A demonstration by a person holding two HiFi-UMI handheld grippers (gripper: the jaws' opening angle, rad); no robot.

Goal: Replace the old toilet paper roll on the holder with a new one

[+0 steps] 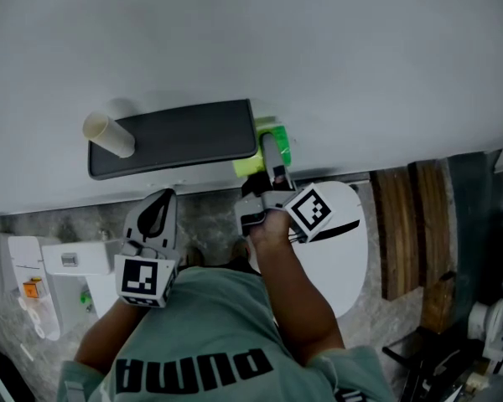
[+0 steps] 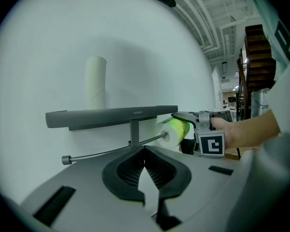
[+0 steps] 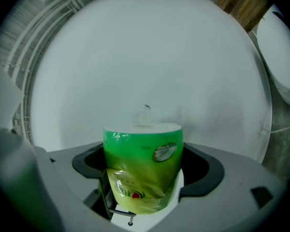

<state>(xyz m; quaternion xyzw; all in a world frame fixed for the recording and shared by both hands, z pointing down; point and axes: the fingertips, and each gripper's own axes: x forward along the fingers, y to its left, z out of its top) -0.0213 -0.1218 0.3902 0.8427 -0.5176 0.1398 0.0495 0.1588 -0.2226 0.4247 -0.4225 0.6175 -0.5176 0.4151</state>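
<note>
Old toilet paper roll, spent to a bare beige cardboard tube [image 1: 109, 134], stands upright on the left end of the holder's dark grey flat shelf [image 1: 172, 138], so it is already off the rod. Under the shelf runs the thin grey metal rod [image 2: 106, 151], bare along its visible length, with a small knob at its left end.

Below the shelf, the left gripper [image 1: 157, 212] hangs back from the wall. Its 2 jaws are closed tip to tip with nothing between them.

At the shelf's right end is the new white toilet paper roll in green plastic wrap [image 1: 248, 165]. The right gripper [image 1: 272, 159] has its jaws clamped on the roll's sides, and the left gripper view shows the rod's right end meeting the hole in the roll's core. Farther right lies the white oval toilet lid [image 1: 348, 249].

The step in hand looks like threading the new roll. Next, it should slide leftward along the rod, kept level so the core does not snag, before the jaws let go.
</note>
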